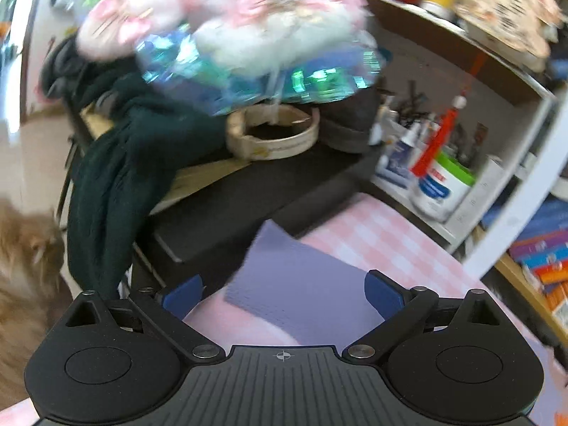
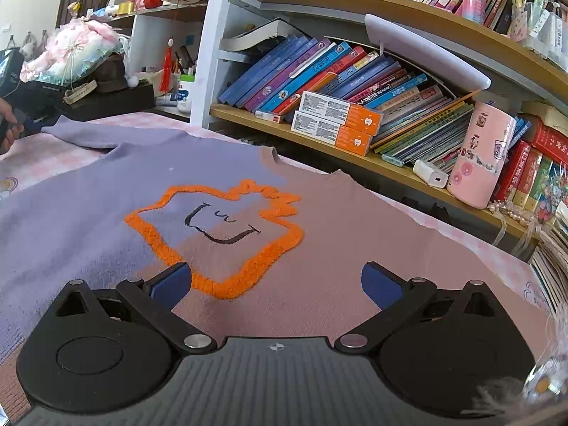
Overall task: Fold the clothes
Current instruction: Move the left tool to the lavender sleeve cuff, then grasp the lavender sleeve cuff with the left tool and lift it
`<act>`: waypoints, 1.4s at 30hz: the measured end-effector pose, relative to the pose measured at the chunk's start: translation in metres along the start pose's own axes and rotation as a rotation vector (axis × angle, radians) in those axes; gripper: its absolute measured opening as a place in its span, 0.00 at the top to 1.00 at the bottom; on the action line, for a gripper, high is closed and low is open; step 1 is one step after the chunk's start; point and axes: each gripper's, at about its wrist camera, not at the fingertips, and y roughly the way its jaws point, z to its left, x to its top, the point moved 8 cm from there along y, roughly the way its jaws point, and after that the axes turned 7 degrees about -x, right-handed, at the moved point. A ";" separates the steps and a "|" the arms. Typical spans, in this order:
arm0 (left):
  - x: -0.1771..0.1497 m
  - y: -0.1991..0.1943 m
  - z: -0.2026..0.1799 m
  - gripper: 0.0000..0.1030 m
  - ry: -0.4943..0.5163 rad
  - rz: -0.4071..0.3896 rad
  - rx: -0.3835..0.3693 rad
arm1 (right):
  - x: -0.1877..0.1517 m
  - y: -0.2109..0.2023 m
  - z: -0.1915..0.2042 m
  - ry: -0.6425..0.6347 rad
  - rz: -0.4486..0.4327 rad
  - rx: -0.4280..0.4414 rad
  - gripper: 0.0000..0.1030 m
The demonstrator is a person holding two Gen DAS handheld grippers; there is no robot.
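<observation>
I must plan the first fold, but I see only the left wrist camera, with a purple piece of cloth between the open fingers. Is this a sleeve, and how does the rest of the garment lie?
Observer: Yes, it is the sleeve of a sweater, which lies spread flat, front side up.
Operator: Is the whole sweater purple?
Observer: No. One half is purple and the other is dusty pink. An orange outline with a drawn face sits in the middle.
Operator: What does the right gripper do?
Observer: The right gripper is open above the sweater's lower part and holds nothing.
</observation>
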 end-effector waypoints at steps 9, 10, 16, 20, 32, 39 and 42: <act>-0.001 0.003 -0.011 0.06 0.013 -0.020 -0.040 | -0.001 0.003 -0.001 0.008 0.013 0.004 0.00; -0.001 0.002 -0.014 0.06 0.015 -0.017 -0.056 | -0.001 0.003 -0.001 0.007 0.013 0.004 0.00; -0.011 0.004 -0.035 0.07 -0.027 0.032 -0.168 | -0.001 0.002 -0.001 0.005 0.014 0.006 0.00; -0.017 0.006 -0.049 0.09 -0.074 0.065 -0.239 | -0.001 0.003 0.000 0.002 0.014 0.004 0.00; -0.002 0.014 -0.015 0.64 -0.198 -0.003 -0.150 | -0.001 0.002 0.001 -0.012 0.007 -0.015 0.00; -0.001 0.015 -0.004 0.86 -0.237 -0.007 -0.133 | 0.000 -0.008 -0.012 0.046 -0.021 -0.025 0.00; -0.001 0.015 -0.001 0.95 -0.224 0.006 -0.118 | -0.001 -0.022 -0.026 0.072 -0.037 -0.055 0.00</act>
